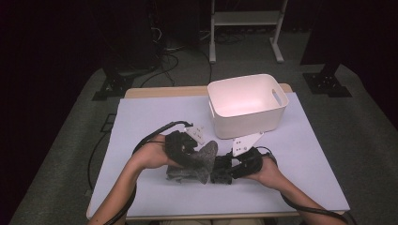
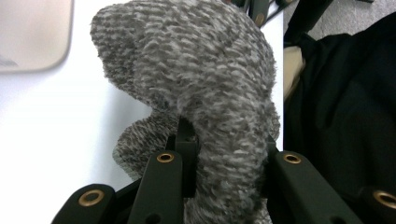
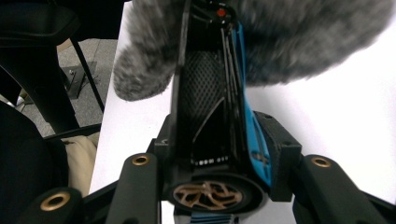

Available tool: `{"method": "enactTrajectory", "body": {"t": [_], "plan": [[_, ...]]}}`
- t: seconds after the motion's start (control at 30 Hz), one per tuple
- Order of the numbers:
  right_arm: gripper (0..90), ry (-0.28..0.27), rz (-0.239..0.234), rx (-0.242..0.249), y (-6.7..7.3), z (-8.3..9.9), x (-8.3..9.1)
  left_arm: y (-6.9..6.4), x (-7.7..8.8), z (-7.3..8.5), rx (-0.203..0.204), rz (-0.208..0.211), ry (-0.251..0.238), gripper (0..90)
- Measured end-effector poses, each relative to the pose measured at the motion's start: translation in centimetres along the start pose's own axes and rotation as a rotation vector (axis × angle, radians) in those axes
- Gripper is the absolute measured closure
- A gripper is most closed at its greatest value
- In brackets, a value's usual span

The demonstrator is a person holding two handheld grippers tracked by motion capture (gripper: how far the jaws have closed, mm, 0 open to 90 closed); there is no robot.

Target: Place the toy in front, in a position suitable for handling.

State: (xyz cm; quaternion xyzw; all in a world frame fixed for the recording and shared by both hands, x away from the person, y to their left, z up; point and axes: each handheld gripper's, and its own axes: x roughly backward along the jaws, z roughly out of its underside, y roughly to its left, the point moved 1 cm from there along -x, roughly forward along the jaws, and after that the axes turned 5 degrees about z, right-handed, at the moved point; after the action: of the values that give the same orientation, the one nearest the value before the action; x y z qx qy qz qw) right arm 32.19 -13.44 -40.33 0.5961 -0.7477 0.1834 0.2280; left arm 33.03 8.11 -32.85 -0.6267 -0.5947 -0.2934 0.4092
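High view: near the front edge of the table (image 1: pixel 141 117), a grey fuzzy sock (image 1: pixel 199 164) bunched between the two hands, well short of the white bin (image 1: pixel 246 105) farther back. Left gripper (image 1: pixel 195 157) buried in the knit. Right gripper (image 1: pixel 224 169) pressed in from the other side, just beside the sock's edge.

Left gripper view: jaws drawn nearly together and clamped on a thick fold of the sock, with the loose toe end ballooning above and flopping over toward the table. Looks light, soft and limp, with no stiffness to hold a shape; likely to sag and stretch wherever left unsupported. Fluffy surface probably grips well against the pads, so little risk of slipping. Best taken at the cuff edge or through a doubled fold, not by a single thin layer.

Right gripper view: jaws partly closed around a narrow black-and-blue object (image 3: pixel 210 107) with a mesh face, hard to identify, its tip reaching into the blurred grey knit above. Seems rigid, unlike the sock.
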Motion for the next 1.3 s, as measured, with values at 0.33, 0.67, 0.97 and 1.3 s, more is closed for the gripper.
{"method": "enactTrajectory", "body": {"t": [0.33,0.67,0.97,1.3], "plan": [[56.6,0.001,-0.003,0.016,0.3,-0.2,-0.3,-0.5,1.5,-1.2,-0.034,0.018,-0.077,72.3],[55.5,0.005,-0.002,0.028,0.5,-0.5,-0.8,-0.9,1.1,-3.8,-0.075,0.021,-0.044,72.4],[56.2,-0.022,0.028,-0.034,0.6,1.3,1.1,-0.9,1.0,-4.1,-0.064,-0.001,-0.027,72.1],[55.7,-0.005,0.046,-0.001,0.6,0.7,0.8,-1.0,0.8,-5.5,-0.094,-0.022,0.014,71.8]]}}
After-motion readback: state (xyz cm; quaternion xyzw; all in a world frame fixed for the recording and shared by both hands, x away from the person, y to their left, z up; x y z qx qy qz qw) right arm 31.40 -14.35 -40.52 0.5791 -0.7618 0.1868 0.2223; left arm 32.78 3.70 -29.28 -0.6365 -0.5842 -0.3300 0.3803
